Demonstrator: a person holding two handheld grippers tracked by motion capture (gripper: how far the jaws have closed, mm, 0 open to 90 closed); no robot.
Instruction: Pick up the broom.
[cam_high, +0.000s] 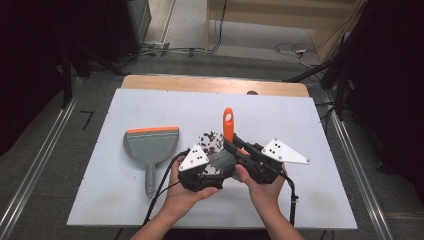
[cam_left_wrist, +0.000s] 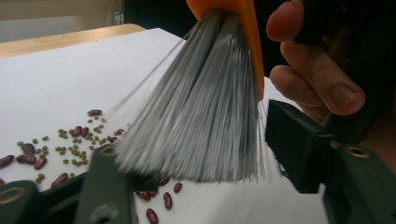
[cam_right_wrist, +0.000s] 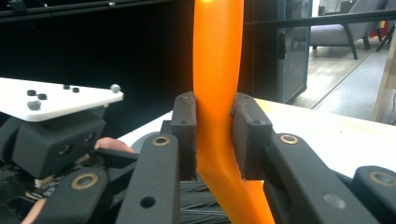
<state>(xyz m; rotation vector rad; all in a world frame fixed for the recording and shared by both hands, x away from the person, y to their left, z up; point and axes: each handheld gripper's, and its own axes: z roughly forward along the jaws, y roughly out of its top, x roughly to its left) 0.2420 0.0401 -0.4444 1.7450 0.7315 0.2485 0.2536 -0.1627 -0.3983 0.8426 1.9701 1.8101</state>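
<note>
While our right gripper (cam_right_wrist: 212, 135) stays out of the account as clamped firmly on the orange brush handle (cam_right_wrist: 215, 70) at frame centre, our left gripper (cam_left_wrist: 196, 154) stands half open around the grey bristles (cam_left_wrist: 201, 116); whether its pads press them we cannot tell. Beans (cam_left_wrist: 70, 144) lie lower left.

The right claw (cam_right_wrist: 212, 140) sits just right of the left claw (cam_high: 212, 175) at the near middle of the table (cam_high: 310, 200) — its jaws clamp the brush handle (cam_right_wrist: 217, 65), which rises beyond them toward the far edge. The bristles (cam_left_wrist: 201, 121) hang between the left claw's jaws. Scattered beans (cam_left_wrist: 74, 140) lie on the table under and just beyond the bristles. The dustpan (cam_high: 150, 147) rests well left of the left claw — handle toward the near edge.
</note>
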